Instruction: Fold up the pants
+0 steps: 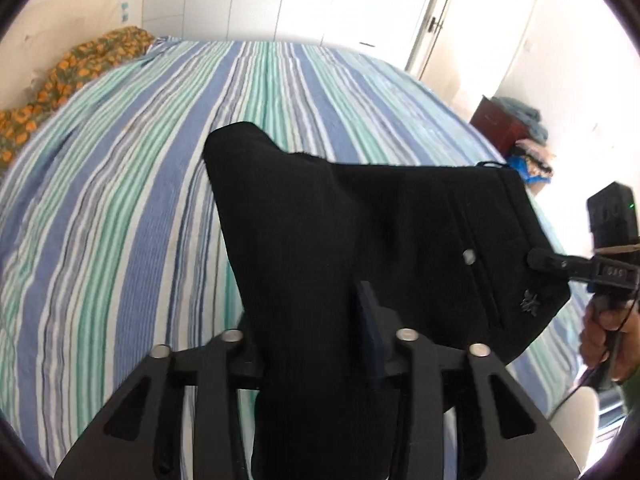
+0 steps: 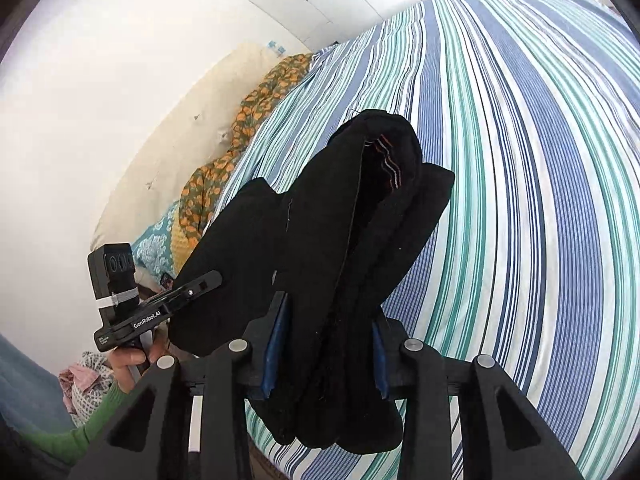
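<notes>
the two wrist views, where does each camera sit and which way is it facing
Left wrist: on the left gripper, facing across the striped bed; right gripper and hand at right.
Right wrist: on the right gripper, facing the bed; left gripper at left.
Shared: black pants, clamped by both.

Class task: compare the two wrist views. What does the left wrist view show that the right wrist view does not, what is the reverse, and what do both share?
Only the left wrist view shows the door, the red-brown cabinet and the silver button on the pants. Only the right wrist view shows the green sleeve and the coloured stitching inside the pants. Both show the black pants clamped in the left gripper and the right gripper, above the striped bed sheet, with the orange flowered cloth behind.
</notes>
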{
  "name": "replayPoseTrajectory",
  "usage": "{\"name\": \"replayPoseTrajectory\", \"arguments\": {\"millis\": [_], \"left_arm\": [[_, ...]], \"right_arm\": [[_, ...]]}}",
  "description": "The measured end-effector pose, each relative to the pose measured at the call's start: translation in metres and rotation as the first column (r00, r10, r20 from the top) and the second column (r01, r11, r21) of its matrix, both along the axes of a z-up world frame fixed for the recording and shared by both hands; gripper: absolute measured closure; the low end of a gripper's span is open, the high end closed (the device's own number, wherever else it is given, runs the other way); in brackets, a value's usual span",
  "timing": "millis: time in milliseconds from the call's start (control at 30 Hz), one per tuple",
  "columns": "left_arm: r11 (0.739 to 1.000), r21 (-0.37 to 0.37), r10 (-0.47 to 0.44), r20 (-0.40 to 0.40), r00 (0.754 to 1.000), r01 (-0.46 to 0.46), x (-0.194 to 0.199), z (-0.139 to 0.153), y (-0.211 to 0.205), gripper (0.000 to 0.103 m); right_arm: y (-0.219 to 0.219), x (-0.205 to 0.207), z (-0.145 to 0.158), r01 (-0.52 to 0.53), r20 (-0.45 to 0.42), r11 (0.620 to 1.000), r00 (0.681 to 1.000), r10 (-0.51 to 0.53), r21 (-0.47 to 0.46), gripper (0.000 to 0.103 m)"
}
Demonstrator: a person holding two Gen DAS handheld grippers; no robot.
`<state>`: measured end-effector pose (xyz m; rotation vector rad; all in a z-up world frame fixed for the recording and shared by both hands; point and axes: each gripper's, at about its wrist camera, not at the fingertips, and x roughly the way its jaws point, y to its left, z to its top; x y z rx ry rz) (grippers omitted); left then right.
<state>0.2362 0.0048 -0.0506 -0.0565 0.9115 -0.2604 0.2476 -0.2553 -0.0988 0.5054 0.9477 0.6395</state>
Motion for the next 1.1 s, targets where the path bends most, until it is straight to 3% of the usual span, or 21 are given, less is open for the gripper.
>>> {"name": "replayPoseTrajectory", "arguments": {"millis": [33, 100, 200, 300, 367, 433, 500, 667, 767, 1100], "left_arm": [[0.998, 0.059, 0.020, -0.008, 1.000, -0.020, 0.003, -0.017, -0.004, 0.031], [0.988, 0.150, 0.033, -0.032, 0.999, -0.028, -0.004, -0.049, -0.006, 0.032], [0.980, 0.199, 0.024, -0.030, 0.999, -0.017, -0.049, -0.082, -0.003, 0.032], [0.976, 0.218, 0.024, -0.021, 0.999, -0.019, -0.086, -0.088, -0.008, 0.027], [0.978, 0.208, 0.034, -0.037, 0.999, -0.026, -0.102, -0.088, -0.009, 0.020], [0.979, 0.194, 0.068, -0.019, 0.997, -0.063, -0.116, -0.082, -0.012, 0.015], [0.978, 0.183, 0.104, 0.009, 0.995, -0.104, -0.124, -0.071, -0.015, 0.008], [0.978, 0.141, 0.150, 0.027, 0.988, -0.153, -0.136, -0.053, -0.013, 0.006], [0.981, 0.110, 0.158, 0.014, 0.987, -0.158, -0.148, -0.046, -0.011, 0.005], [0.976, 0.129, 0.175, 0.022, 0.984, -0.177, -0.166, -0.039, -0.014, 0.003]], "right_arm": [[-0.003, 0.009, -0.004, 0.021, 0.004, 0.999, 1.000, -0.021, -0.031, 0.058], [-0.015, 0.018, -0.023, 0.087, -0.016, 0.986, 0.996, -0.090, -0.143, 0.057], [-0.043, -0.001, -0.053, 0.183, -0.053, 0.933, 0.977, -0.209, -0.311, 0.057], [-0.065, -0.049, -0.065, 0.227, -0.011, 0.886, 0.968, -0.252, -0.404, 0.055], [-0.067, -0.080, -0.066, 0.230, 0.009, 0.866, 0.967, -0.253, -0.445, 0.040], [-0.064, -0.107, -0.062, 0.245, 0.037, 0.854, 0.966, -0.257, -0.460, 0.008], [-0.051, -0.128, -0.056, 0.264, 0.068, 0.855, 0.963, -0.262, -0.447, 0.000], [-0.006, -0.153, -0.048, 0.349, 0.112, 0.804, 0.934, -0.338, -0.481, 0.000], [0.017, -0.170, -0.044, 0.381, 0.144, 0.796, 0.923, -0.356, -0.470, 0.000], [0.065, -0.196, -0.031, 0.357, 0.221, 0.735, 0.934, -0.281, -0.576, 0.000]]}}
